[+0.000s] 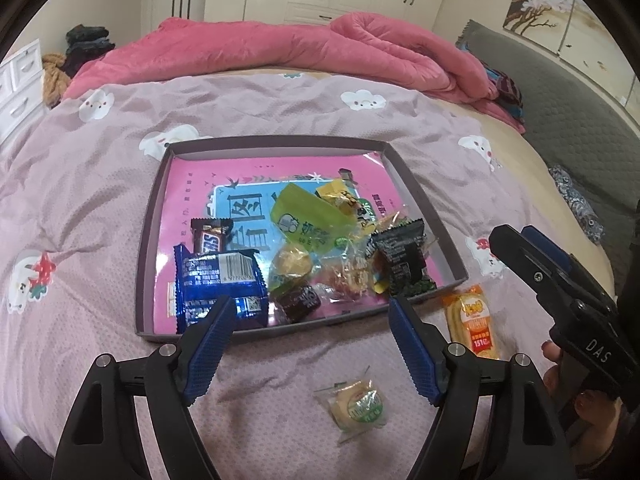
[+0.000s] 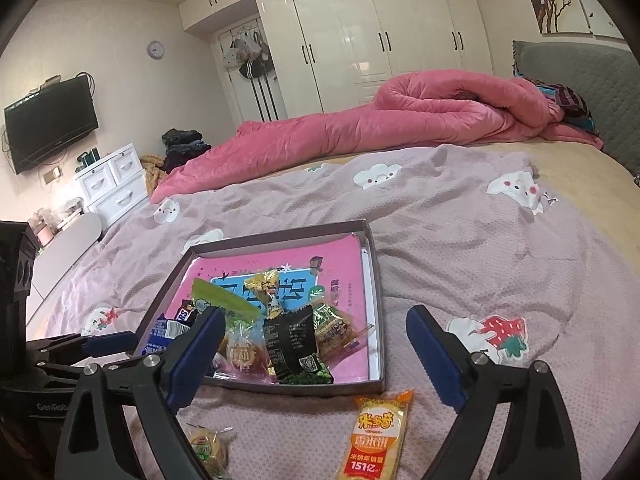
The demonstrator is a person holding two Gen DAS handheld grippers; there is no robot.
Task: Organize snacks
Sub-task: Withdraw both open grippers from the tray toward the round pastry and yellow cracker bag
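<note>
A shallow cardboard tray (image 1: 154, 216) lies on the lilac bedspread (image 1: 80, 200), lined with a pink printed sheet and already crowded along its near side with snacks: a blue foil packet (image 1: 218, 280) propped against the near-left rim, a brown chocolate bar (image 1: 211, 236) behind it, a green pouch (image 1: 306, 214) in the middle, a black packet (image 1: 400, 256) toward the right, and several clear-wrapped sweets wedged between them.

Two snacks lie outside the tray on the bedspread — a long orange rice-cracker packet (image 2: 374, 438) just beside the near-right corner, and a small round cake in clear wrap (image 1: 354, 404) nearer the person.

The left gripper (image 1: 312, 322) hovers over the tray's near edge with its blue-padded fingers (image 1: 210, 344) spread wide and nothing between them; the round cake sits on the bedspread below the gap. The right gripper (image 2: 316, 344) is likewise wide apart and empty-handed, above the orange packet, with the tray's near rim and the black packet beyond its left finger.

Farther back a rumpled pink quilt (image 2: 400, 120) stretches across the bed, with white wardrobes (image 2: 380, 28), a wall-mounted television (image 2: 50, 120) and a white drawer unit (image 2: 116, 184) around the room.
</note>
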